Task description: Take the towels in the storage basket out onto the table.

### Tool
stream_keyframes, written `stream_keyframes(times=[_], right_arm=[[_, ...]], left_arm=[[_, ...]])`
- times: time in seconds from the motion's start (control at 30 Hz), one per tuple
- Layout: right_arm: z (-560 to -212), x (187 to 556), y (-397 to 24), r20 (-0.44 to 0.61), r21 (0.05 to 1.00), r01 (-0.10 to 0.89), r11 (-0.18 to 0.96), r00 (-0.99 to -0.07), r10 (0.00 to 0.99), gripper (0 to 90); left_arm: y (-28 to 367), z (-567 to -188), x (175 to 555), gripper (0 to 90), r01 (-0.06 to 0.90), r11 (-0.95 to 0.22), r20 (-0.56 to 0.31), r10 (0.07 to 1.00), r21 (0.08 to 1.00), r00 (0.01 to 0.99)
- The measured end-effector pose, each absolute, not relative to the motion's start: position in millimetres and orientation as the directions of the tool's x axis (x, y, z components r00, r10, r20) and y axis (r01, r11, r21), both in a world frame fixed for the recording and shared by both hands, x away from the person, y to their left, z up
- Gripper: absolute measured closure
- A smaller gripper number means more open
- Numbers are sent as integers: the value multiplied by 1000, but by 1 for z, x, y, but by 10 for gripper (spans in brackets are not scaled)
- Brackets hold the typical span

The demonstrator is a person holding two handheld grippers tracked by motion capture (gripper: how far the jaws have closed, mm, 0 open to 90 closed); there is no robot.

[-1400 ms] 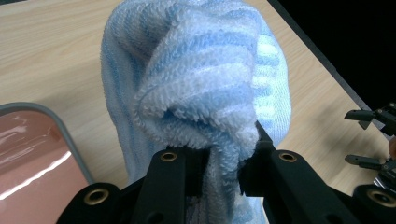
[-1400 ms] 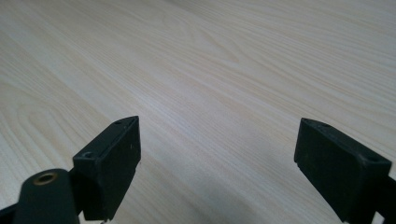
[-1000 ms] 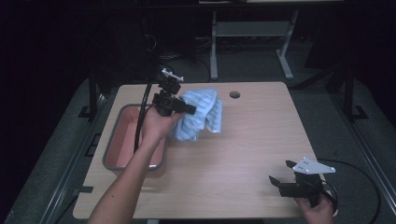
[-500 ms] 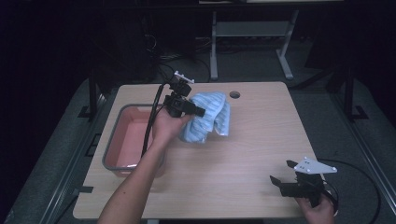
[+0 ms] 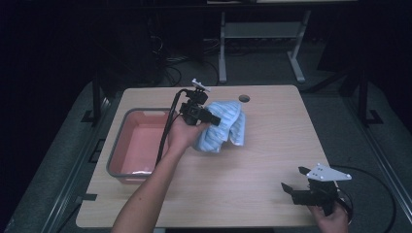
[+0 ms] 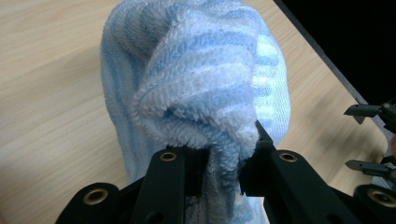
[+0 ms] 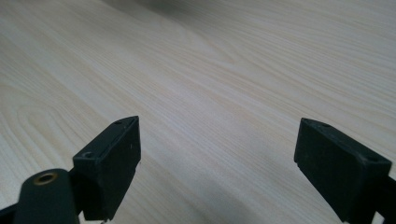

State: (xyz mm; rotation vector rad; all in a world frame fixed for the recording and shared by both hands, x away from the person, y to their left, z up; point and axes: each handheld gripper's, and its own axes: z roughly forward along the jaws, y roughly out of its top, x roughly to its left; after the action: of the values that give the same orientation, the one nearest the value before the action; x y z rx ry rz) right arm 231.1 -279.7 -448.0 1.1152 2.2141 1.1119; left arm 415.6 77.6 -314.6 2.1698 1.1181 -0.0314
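Over the middle of the wooden table (image 5: pixel 252 170), a little toward its far edge and just to the right of the pink plastic tub (image 5: pixel 138 143), the left gripper (image 5: pixel 206 115) is clenched on a bunched fold of a blue-and-white striped terry towel (image 5: pixel 224 127), and that pinch is the whole story here. In the left gripper view the jaws stand squeezed hard on a thick roll of the towel (image 6: pixel 201 84), which bulges straight out ahead of the gripper (image 6: pixel 224 172) and droops away from it, so its long axis runs more or less in line with the jaws, pointing toward the table's right side. From above, the towel hangs from the grip in a loose heap, its lower folds at or close to the wood (I cannot tell whether they quite rest on it). The right gripper (image 5: pixel 297 180) sits well apart at the near right corner, jaws spread wide with nothing between them but bare tabletop (image 7: pixel 224 93), its hand (image 5: pixel 330 218) low at the edge. My guess is that whatever comes next, laying the towel out or dropping it, depends on the left hand, since it is the one on the cloth; the right would have to cross most of the table to take a free end.
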Motion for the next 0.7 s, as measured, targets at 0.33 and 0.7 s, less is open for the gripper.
stream_keyframes(times=[0.33,0.7], right_arm=[[-448,231,-279,-12,806,472,357,-590,807,142],[-447,231,-279,-17,808,467,359,-592,806,142]], left_arm=[[66,-326,419,736,734,-400,-321,710,549,627],[54,-340,424,734,742,-399,-337,705,538,624]])
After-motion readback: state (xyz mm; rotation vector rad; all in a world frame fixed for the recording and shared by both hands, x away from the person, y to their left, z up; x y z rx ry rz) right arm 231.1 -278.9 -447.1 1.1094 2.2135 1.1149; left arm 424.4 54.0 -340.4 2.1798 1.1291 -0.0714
